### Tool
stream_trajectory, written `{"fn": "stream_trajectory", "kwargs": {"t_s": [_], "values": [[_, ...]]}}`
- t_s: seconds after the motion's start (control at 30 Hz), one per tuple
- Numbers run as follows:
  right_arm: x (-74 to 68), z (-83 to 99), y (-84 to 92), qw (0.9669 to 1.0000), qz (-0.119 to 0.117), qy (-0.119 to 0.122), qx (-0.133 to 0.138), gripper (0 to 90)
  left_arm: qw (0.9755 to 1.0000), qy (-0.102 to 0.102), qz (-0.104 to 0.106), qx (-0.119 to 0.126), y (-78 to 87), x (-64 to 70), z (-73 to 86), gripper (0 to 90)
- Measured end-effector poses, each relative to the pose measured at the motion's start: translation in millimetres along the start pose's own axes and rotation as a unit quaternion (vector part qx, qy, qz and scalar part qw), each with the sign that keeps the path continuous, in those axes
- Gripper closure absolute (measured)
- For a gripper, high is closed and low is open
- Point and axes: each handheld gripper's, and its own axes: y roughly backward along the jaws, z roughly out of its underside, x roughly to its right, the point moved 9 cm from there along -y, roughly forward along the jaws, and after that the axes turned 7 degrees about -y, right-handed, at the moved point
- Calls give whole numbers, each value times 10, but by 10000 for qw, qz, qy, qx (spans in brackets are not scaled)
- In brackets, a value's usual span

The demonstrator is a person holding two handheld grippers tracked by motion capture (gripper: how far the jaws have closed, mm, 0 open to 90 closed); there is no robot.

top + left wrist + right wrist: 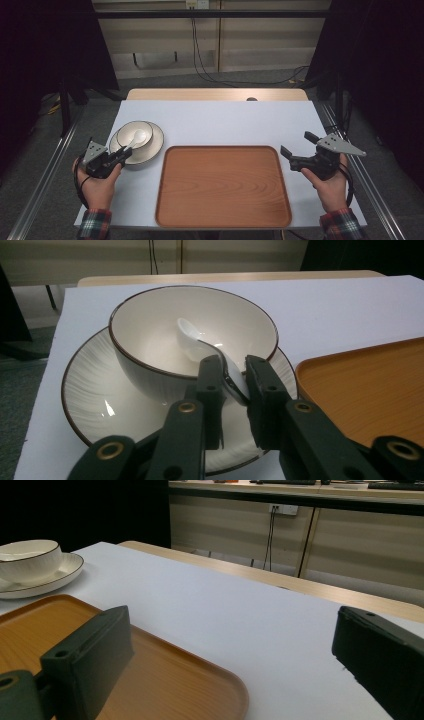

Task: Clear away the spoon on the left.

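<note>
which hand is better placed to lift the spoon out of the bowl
Left. The left hand-held gripper already has its jaws around the spoon handle at the bowl rim. The right hand-held gripper is open, across the tray.

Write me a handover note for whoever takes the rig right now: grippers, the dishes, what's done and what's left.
Left gripper: jaws closed on the handle of the white spoon, whose scoop lies in the bowl.
Right gripper: jaws wide open, holding nothing, at the right edge of the wooden tray.
The bowl sits on the plate, left of the tray.
Done: spoon gripped.
Left: probably lifting the spoon out; nothing is on the tray yet.
</note>
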Motion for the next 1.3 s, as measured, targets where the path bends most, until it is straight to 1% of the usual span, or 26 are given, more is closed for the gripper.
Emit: {"fn": "stream_trajectory", "kwargs": {"t_s": [0.07,0.1,0.13,0.17,0.23,0.27,0.3,0.37,0.4,0.43,0.47,0.6,0.63,0.67,0.7,0.73,0.83,0.93,1.0,1.03,1.07,1.1,1.17,1.2,1.23,1.3], "values": [[-4,-3,-2,10000,-19,7,12,25,9999,48,19,104,-7,-15,-29,807],[-3,-3,-1,10000,-18,12,11,25,9999,57,-28,143,-11,-25,-42,813],[-3,-3,-1,10000,-18,12,11,25,9999,57,-28,143,-11,-25,-42,828],[0,-3,1,10000,-6,18,11,25,9997,106,20,201,-14,-24,-56,828],[-2,-1,2,10000,-23,2,-1,25,9995,176,78,239,-24,-25,-74,848],[1,-1,2,10000,-16,11,3,26,9991,291,100,289,-24,-30,-85,848],[1,-1,2,10000,-16,11,3,26,9987,360,125,325,-26,-32,-92,848],[-3,-10,8,10000,-33,-28,29,26,9983,437,145,366,-25,-47,-115,849],[1,-12,11,10000,-27,-6,37,26,9981,464,141,381,-21,-52,-131,849],[5,-14,12,10000,-28,-9,44,25,9981,464,141,381,-21,-52,-131,849],[6,-12,14,10000,-22,-19,31,24,9978,465,193,437,-23,-49,-175,849],[-4,-12,17,10000,-49,-22,36,23,9973,525,149,488,-40,-63,-232,848],[-12,-14,16,10000,-81,-4,41,23,9969,543,201,530,-47,-61,-250,848],[-12,-14,16,10000,-75,-10,47,22,9967,576,160,543,-56,-76,-264,848],[-12,-14,14,10000,-70,-8,49,22,9963,591,165,607,-75,-89,-307,847],[-12,-14,14,10000,-70,-8,49,22,9963,591,165,607,-75,-89,-307,847],[-5,-19,19,10000,-60,5,59,22,9962,565,141,643,-104,-108,-394,849],[-6,-15,19,10000,-78,-28,43,21,9960,539,147,692,-175,-117,-529,850],[-5,-16,23,10000,-76,-42,42,21,9959,537,126,715,-222,-120,-590,850],[-5,-16,23,10000,-76,-42,42,21,9959,537,126,715,-222,-120,-590,850],[-1,-15,27,10000,-77,-22,33,20,9956,541,150,755,-274,-120,-641,850],[-1,-15,27,10000,-77,-22,33,20,9956,541,150,755,-274,-120,-641,850],[-2,-16,29,10000,-79,-31,39,20,9950,575,140,809,-349,-131,-703,850],[0,-20,28,10000,-72,-18,62,20,9951,594,75,786,-367,-143,-714,850],[-2,-23,26,9999,-71,-32,82,19,9944,625,98,844,-392,-139,-731,850],[1,-23,24,9999,-91,-29,88,18,9941,635,118,872,-418,-144,-743,848]]}}
